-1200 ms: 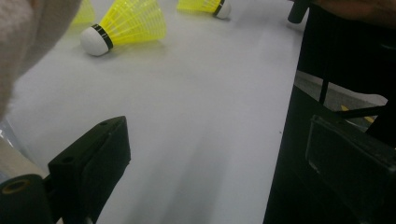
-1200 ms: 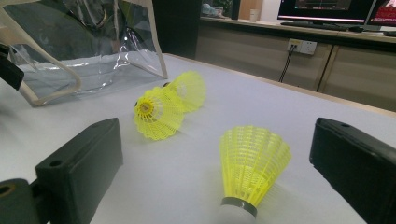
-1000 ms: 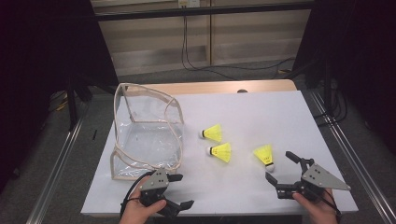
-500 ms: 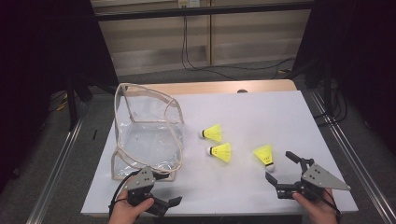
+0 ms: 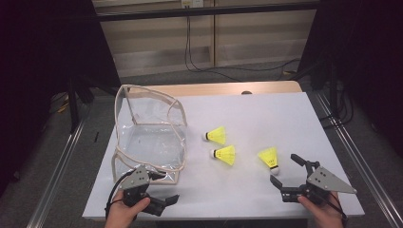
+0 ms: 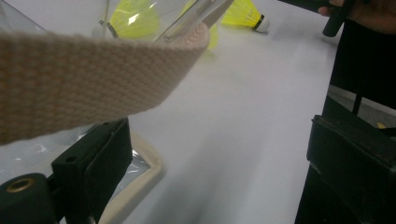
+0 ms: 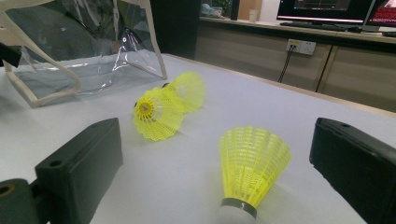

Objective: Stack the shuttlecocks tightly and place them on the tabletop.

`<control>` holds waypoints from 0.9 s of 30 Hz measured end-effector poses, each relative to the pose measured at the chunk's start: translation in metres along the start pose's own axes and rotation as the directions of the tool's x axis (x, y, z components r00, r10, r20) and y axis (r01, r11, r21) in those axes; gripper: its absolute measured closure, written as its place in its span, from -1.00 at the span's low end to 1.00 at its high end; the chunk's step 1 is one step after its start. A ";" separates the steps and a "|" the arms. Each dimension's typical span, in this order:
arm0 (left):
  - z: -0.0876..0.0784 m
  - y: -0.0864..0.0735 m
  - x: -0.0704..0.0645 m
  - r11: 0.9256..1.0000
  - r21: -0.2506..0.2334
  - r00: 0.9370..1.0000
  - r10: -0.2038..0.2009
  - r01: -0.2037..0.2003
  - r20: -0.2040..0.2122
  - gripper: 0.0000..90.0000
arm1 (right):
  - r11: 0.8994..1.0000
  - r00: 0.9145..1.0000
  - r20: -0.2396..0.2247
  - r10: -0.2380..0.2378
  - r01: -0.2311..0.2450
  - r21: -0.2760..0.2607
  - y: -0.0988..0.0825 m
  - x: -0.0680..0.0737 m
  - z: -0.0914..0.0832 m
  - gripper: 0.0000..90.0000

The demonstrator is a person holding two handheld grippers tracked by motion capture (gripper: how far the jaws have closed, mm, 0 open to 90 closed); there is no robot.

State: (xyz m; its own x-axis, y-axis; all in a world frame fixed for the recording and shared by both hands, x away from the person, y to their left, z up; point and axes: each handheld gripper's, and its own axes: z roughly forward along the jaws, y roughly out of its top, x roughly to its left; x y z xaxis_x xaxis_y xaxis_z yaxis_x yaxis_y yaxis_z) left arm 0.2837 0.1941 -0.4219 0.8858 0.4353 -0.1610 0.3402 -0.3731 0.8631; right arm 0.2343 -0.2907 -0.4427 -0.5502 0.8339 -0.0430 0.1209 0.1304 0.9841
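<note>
- The right hand-held gripper point(image 5: 286, 173) rests wide open at the near right, its jaws flanking the nearest shuttlecock point(image 5: 269, 158); closing on the shuttlecock looks like the next move.
- The left hand-held gripper point(image 5: 159, 190), also wide, sits by the clear bag point(image 5: 147, 137) at its near webbing edge.
- Two more shuttlecocks point(image 5: 223, 154) lie mid white tabletop point(image 5: 266, 114); dark room, wooden cabinets beyond.

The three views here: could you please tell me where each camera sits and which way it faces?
High view: above the person's side, looking forward and down on the white table; both hands with the left hand-held gripper and the right hand-held gripper.
Left gripper view: low by the clear bag, between its open jaws.
Right gripper view: low, between its open jaws, facing a yellow shuttlecock.
Shared: all show bag and shuttlecocks.
</note>
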 end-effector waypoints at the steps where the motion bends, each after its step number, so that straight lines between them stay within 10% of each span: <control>1: -0.001 -0.001 0.000 1.000 -0.007 1.000 -0.007 0.007 0.000 -0.85 | 1.000 1.000 0.000 0.000 0.000 0.000 0.000 0.000 0.000 -0.95; 27: -0.014 -0.005 0.015 0.999 -0.031 0.996 -0.027 0.024 -0.088 -0.85 | 1.000 1.000 0.001 0.001 -0.001 0.001 0.000 -0.001 0.000 -0.95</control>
State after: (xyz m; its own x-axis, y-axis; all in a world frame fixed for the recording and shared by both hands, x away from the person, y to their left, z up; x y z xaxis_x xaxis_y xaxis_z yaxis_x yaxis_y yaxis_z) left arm 0.2906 0.2139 -0.4218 0.8452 0.5155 -0.1411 0.3514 -0.3369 0.8735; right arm 0.2348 -0.2913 -0.4431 -0.5488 0.8349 -0.0420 0.1221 0.1298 0.9840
